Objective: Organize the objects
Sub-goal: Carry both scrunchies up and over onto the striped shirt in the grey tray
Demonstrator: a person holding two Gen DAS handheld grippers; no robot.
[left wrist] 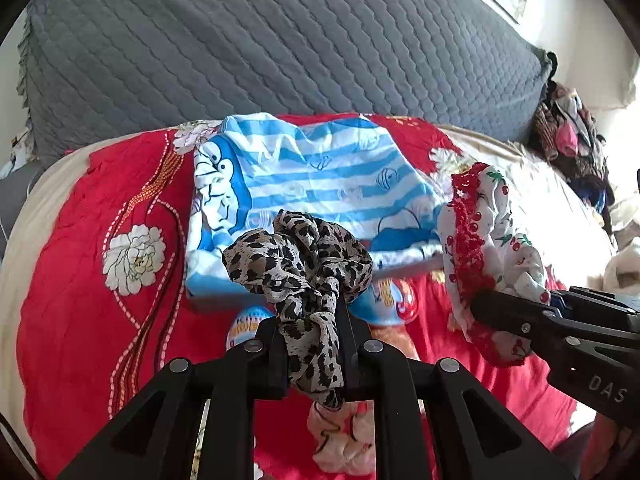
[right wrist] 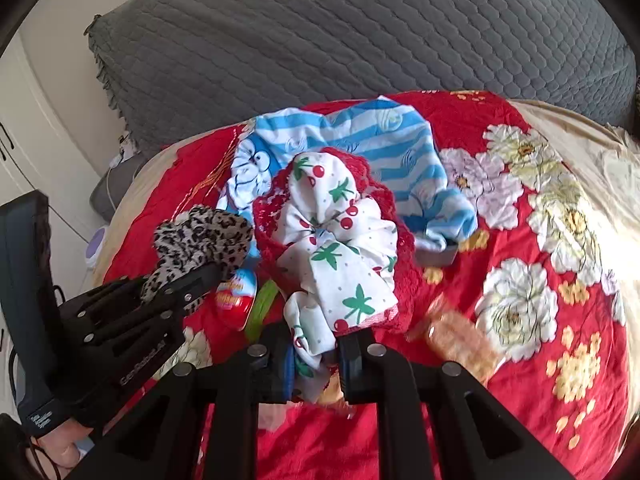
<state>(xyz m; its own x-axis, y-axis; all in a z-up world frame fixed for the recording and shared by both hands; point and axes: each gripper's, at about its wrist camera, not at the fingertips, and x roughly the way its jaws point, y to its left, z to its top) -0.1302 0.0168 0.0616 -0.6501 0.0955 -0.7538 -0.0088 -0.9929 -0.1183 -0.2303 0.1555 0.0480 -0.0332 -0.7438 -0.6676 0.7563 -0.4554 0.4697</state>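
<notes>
Above the red floral bedspread [left wrist: 80, 280], two hand-held grippers each clamp one scrunchie

Left hand-held gripper [left wrist: 310, 344] clamped, right hand-held gripper [right wrist: 316, 356] clamped (both angled downward)

Open red floral bedspread [right wrist: 460, 240] lies clear to the right, while a blue-striped garment [left wrist: 320, 168], an egg-shaped toy [right wrist: 236, 300] and a wrapped snack [right wrist: 460, 340] crowd the centre; a grey quilted pillow [left wrist: 280, 40] blocks the far edge.
</notes>
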